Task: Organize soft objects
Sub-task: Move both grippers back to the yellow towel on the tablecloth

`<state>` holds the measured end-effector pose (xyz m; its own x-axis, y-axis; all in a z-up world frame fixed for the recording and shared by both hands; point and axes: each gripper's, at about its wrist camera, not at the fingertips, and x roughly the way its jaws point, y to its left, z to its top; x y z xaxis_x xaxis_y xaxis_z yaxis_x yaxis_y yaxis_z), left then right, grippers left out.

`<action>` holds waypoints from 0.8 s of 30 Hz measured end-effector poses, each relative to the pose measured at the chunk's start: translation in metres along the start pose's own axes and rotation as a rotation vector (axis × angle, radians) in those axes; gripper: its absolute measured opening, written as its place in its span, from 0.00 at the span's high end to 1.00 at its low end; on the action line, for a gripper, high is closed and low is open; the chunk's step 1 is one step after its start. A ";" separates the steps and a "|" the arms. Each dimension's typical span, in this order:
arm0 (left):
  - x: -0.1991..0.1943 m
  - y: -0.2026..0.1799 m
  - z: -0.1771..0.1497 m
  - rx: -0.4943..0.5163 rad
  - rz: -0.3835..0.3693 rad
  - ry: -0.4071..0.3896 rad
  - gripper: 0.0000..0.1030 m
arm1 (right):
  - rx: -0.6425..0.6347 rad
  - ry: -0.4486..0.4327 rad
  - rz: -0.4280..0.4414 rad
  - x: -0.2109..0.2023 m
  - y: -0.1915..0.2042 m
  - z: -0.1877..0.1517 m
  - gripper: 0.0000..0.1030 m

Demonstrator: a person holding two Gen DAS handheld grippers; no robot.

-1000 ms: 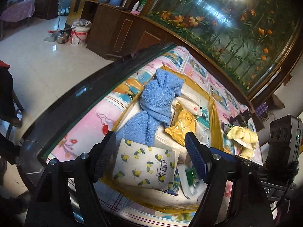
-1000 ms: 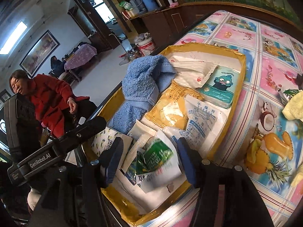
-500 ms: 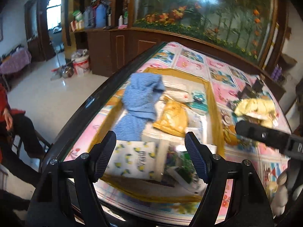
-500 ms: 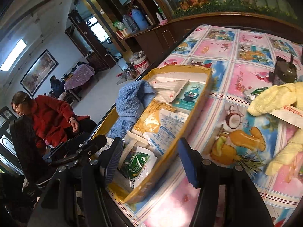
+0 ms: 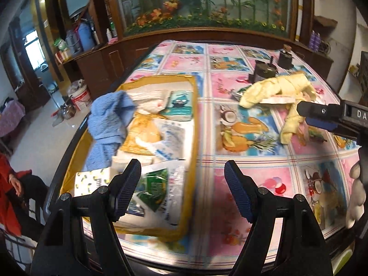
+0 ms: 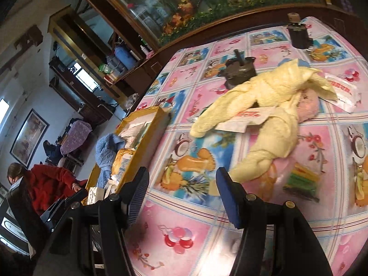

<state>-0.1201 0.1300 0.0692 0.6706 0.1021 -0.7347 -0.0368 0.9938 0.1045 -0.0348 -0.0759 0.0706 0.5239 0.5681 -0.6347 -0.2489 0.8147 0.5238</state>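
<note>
A yellow tray (image 5: 194, 124) on the left of the table holds a blue towel (image 5: 110, 117), a yellow pouch (image 5: 143, 135), a green packet (image 5: 154, 186) and several other soft packs. A pale yellow towel (image 6: 273, 115) lies crumpled on the tablecloth over white sachets (image 6: 248, 118); it also shows in the left wrist view (image 5: 278, 89). My left gripper (image 5: 182, 184) is open and empty over the tray's right edge. My right gripper (image 6: 181, 188) is open and empty, just short of the yellow towel; it shows from the side in the left wrist view (image 5: 322, 115).
Two dark metal motors (image 6: 240, 72) (image 6: 299, 35) stand behind the yellow towel. A flat green packet (image 6: 303, 181) lies right of the towel. The table has a dark rim (image 5: 69, 147), floor to its left. A person in red (image 6: 50, 184) sits at left.
Both grippers have swung right, away from the tray toward the yellow towel. Both stay open and empty. The tray's contents have not moved.
</note>
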 end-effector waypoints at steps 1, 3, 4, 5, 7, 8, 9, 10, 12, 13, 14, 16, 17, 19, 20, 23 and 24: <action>-0.001 -0.006 0.000 0.010 0.000 0.003 0.26 | 0.013 -0.007 -0.006 -0.003 -0.007 0.000 0.41; 0.001 -0.017 0.002 0.032 -0.004 0.011 0.26 | 0.034 -0.019 -0.014 -0.009 -0.019 0.001 0.41; 0.002 -0.022 0.002 0.041 -0.008 0.015 0.26 | 0.045 -0.025 -0.016 -0.012 -0.025 0.001 0.41; 0.003 -0.027 0.003 0.049 -0.012 0.020 0.26 | 0.056 -0.030 -0.019 -0.014 -0.030 0.001 0.41; 0.006 -0.035 0.003 0.063 -0.022 0.028 0.26 | 0.075 -0.040 -0.025 -0.019 -0.040 0.001 0.41; 0.007 -0.038 0.003 0.069 -0.028 0.033 0.26 | 0.081 -0.044 -0.026 -0.021 -0.044 0.001 0.41; 0.008 -0.041 0.003 0.071 -0.040 0.041 0.26 | 0.085 -0.049 -0.028 -0.024 -0.049 0.001 0.41; 0.009 -0.044 0.004 0.070 -0.054 0.050 0.26 | 0.087 -0.054 -0.031 -0.028 -0.053 0.001 0.41; 0.012 -0.049 0.005 0.063 -0.080 0.065 0.26 | 0.092 -0.070 -0.048 -0.035 -0.063 0.003 0.41; 0.013 -0.052 0.005 0.063 -0.098 0.069 0.26 | 0.098 -0.079 -0.062 -0.039 -0.069 0.004 0.41; 0.017 -0.057 0.006 0.066 -0.121 0.075 0.26 | 0.111 -0.087 -0.078 -0.043 -0.076 0.005 0.41; 0.026 -0.067 0.005 0.071 -0.152 0.102 0.26 | 0.142 -0.103 -0.105 -0.052 -0.091 0.006 0.41; 0.033 -0.072 0.005 0.074 -0.168 0.119 0.26 | 0.157 -0.115 -0.125 -0.057 -0.098 0.007 0.41; 0.047 -0.080 0.004 0.076 -0.185 0.150 0.26 | 0.170 -0.121 -0.157 -0.061 -0.106 0.009 0.41; 0.053 -0.082 0.004 0.073 -0.189 0.164 0.26 | 0.177 -0.118 -0.167 -0.062 -0.109 0.010 0.41; 0.067 -0.084 0.004 0.051 -0.224 0.201 0.26 | 0.185 -0.101 -0.163 -0.060 -0.112 0.012 0.41; 0.070 -0.084 0.003 0.044 -0.229 0.211 0.26 | 0.184 -0.094 -0.157 -0.058 -0.111 0.014 0.41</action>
<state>-0.0677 0.0533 0.0107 0.4891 -0.1124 -0.8649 0.1327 0.9897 -0.0536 -0.0265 -0.2012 0.0570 0.6196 0.4160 -0.6656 -0.0105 0.8523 0.5230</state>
